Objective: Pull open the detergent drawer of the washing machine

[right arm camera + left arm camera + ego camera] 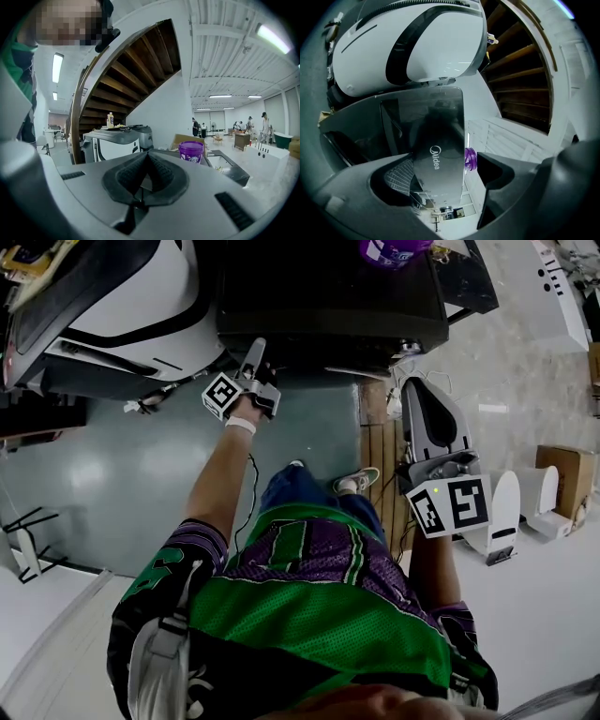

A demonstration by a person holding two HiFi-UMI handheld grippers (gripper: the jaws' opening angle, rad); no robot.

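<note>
Facing washing machine (436, 124), left tongs (444, 163) spread close before its front, right tongs (147, 158) pressed together, aside

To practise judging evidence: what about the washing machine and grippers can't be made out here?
Detergent drawer: no outline visible; head view shows only the washing machine's dark top, left gripper view its dim front.
Left gripper contact with the machine: shadow hides it in head view.
Purple tub's label: too small, right gripper view.

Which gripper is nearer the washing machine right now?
Left. The left gripper is at the front edge of the washing machine; the right gripper hangs back, off its right corner.
</note>
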